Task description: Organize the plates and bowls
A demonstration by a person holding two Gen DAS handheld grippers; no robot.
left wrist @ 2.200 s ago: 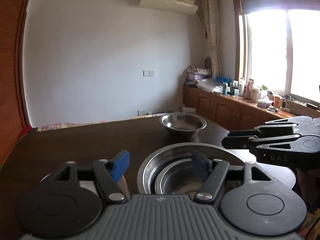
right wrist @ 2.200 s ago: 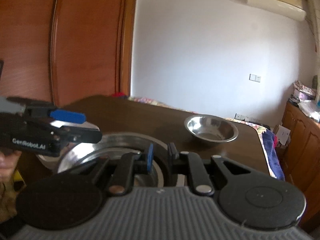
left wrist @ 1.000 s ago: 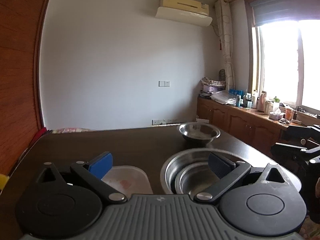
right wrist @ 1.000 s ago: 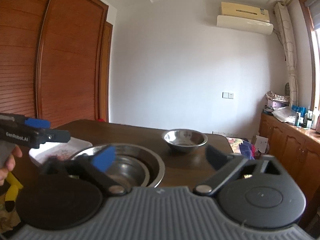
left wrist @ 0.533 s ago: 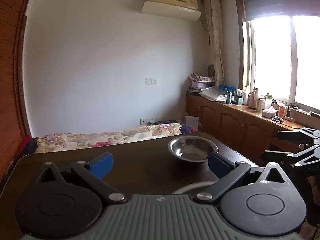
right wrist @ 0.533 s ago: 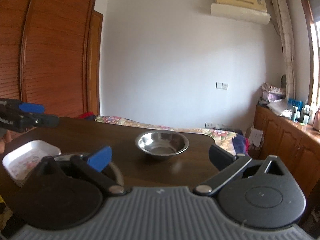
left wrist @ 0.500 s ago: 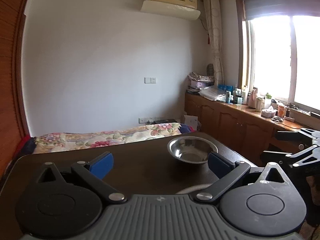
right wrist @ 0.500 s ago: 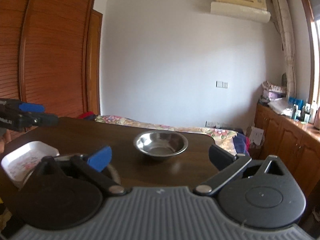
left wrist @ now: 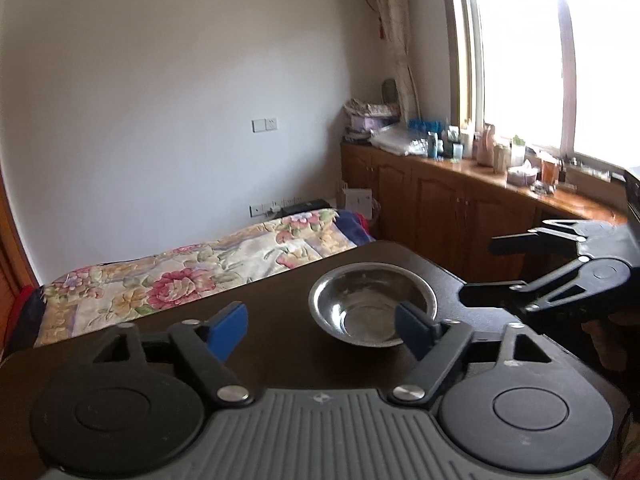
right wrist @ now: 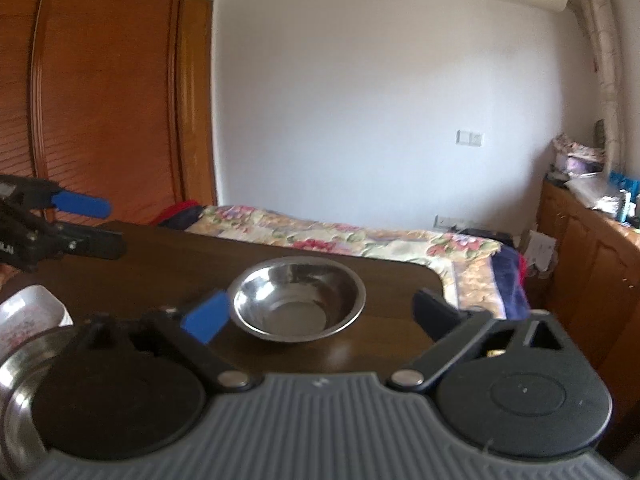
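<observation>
Bowl [left wrist: 372, 304] of bare steel sits alone at the far right of the dark bench [left wrist: 280, 320], upright and empty, close to the far edge. Beyond that edge lies a bed [left wrist: 192, 276] under a floral cover.

Left gripper [left wrist: 320, 326] hangs over the bench with its jaws wide; they have just been closing a little, and nothing is between them. Its right blue pad overlaps the bowl's near rim in the left wrist view, but whether it touches I cannot tell.

Right gripper [right wrist: 324, 314] points at the bowl from the near side, jaws also wide and just narrowing, with the bowl showing in the gap between its fingers and apart from both.

At the near left, in the right wrist view, a bigger steel basin [right wrist: 16, 384] stands just beside a white tray [right wrist: 28, 316].
</observation>
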